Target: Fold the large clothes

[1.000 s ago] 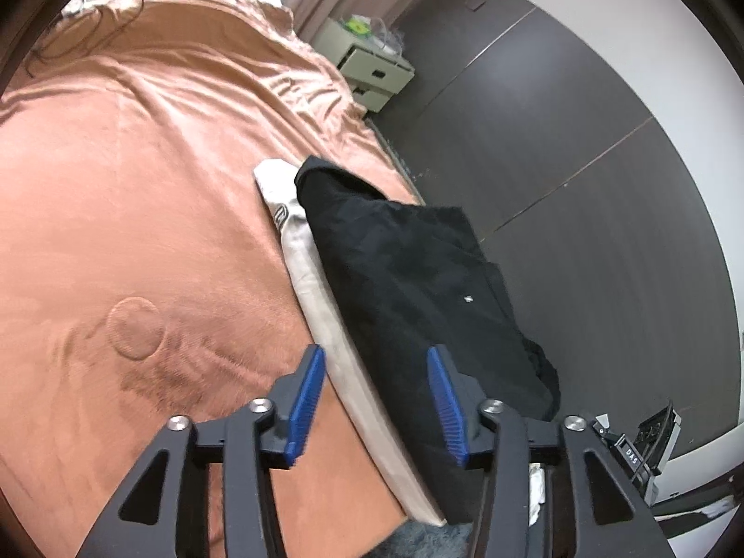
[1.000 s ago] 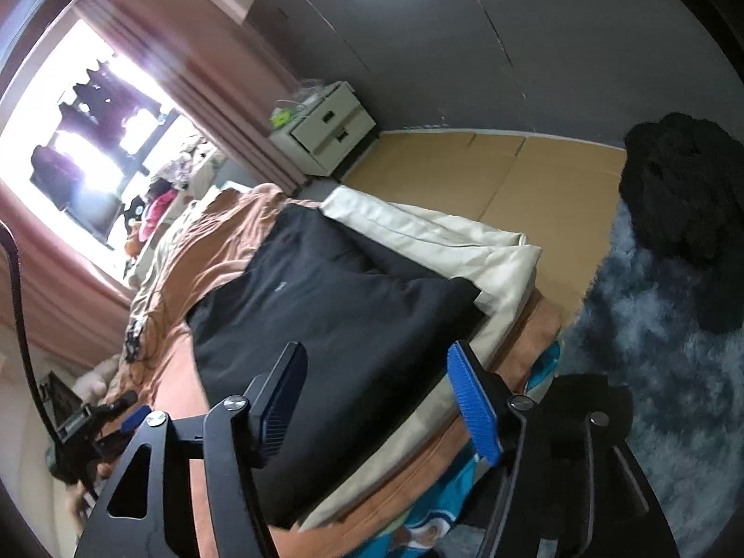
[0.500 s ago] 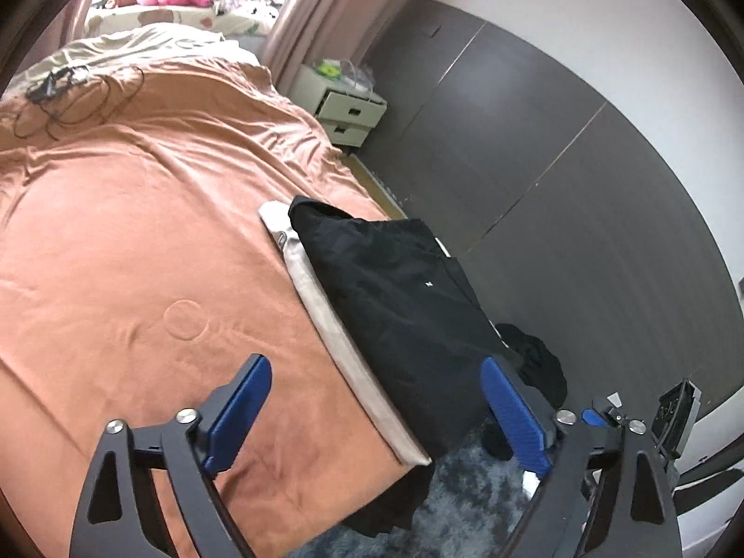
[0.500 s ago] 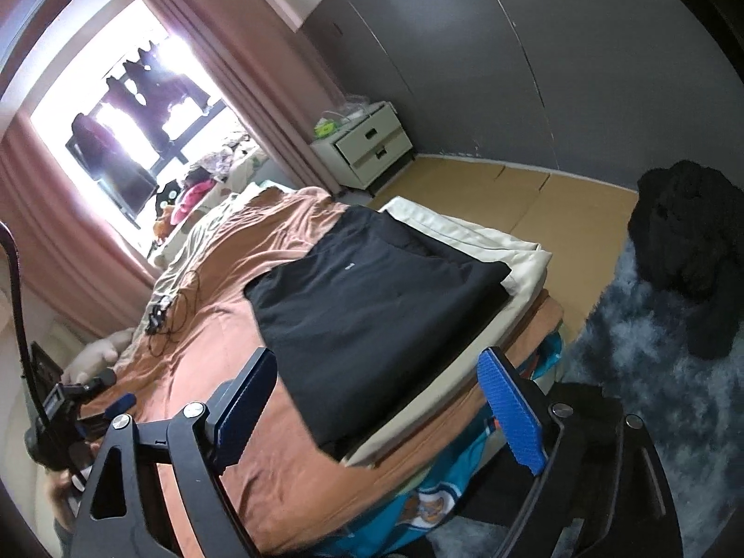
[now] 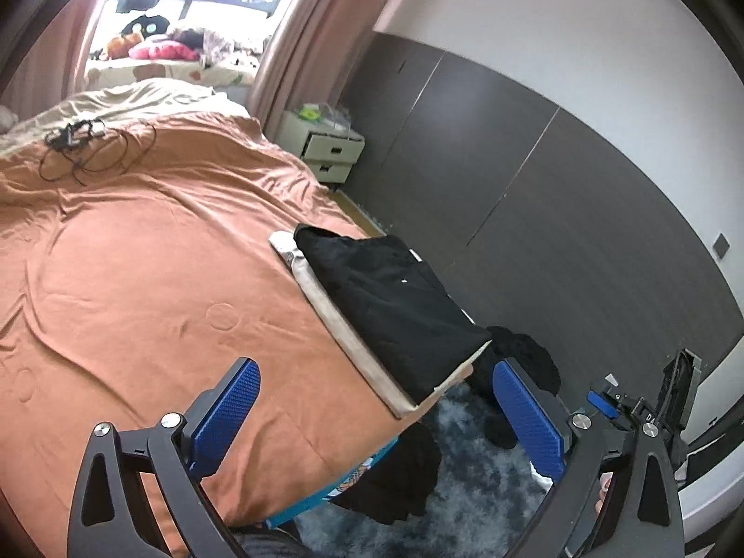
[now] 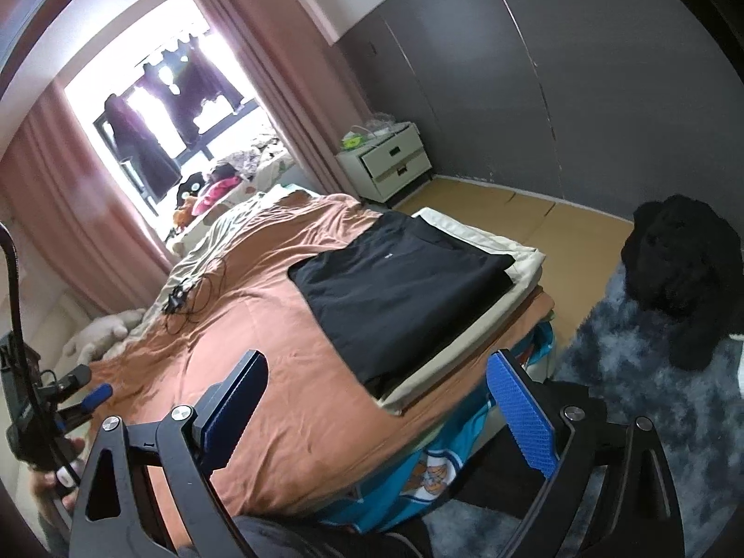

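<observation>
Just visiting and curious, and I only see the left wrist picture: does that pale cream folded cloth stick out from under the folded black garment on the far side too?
Observer: Yes. In the right wrist view the cream folded cloth shows past the folded black garment along its far edge too.
Operator: Is the other gripper holding anything?
Observer: No. On the right gripper the jaws are opening, with nothing between them.
Operator: Anything on the bed's other side that I miss?
Observer: A pale plush toy lies by the edge of the orange bed cover.
</observation>
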### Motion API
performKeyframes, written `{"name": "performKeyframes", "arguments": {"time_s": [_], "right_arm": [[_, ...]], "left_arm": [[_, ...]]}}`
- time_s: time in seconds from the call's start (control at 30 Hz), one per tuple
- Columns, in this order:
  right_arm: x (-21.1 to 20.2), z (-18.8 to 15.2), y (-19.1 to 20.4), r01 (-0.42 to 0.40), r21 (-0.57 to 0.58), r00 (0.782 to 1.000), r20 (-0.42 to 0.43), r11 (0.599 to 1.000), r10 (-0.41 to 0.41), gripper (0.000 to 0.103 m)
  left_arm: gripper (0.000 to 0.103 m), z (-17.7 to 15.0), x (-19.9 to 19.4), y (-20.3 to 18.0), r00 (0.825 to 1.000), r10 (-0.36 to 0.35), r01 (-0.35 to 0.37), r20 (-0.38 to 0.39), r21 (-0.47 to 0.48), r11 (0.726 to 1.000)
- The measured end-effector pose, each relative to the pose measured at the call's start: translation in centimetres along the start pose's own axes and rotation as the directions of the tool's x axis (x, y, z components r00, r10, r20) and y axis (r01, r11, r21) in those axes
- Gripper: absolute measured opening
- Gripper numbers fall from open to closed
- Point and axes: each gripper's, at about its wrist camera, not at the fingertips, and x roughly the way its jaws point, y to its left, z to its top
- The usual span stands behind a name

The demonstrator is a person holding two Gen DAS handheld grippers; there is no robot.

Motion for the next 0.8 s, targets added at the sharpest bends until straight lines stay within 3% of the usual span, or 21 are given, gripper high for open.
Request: {"name": "performKeyframes", "arguments": {"time_s": [0.1,0.47,0.8], "right_arm": [[-1.4,-0.6,0.8,0.001,-0.026,1.000,0.004,1.000,-0.001,0.103],[-6.3,-3.3,3.7,0.006,-0.106,1.000,0.025,0.994,-0.003,0.103],[-9.8,-6.7,6.7,0.020,-0.193,0.998,0.056,0.981,-0.009,0.103]], "left_arm": [[0.101,-1.2,-1.9,-0.5,1.000,0.005,-0.005,0.019,0.011,1.000],[0.102,-6.6,-9.2,-2.0,0.994,0.055,-0.064,0.099,0.082,0.995],[0.102,-11.7,-13.0,-2.1,0.985,0.100,-0.117,0.142,0.112,0.987]]}}
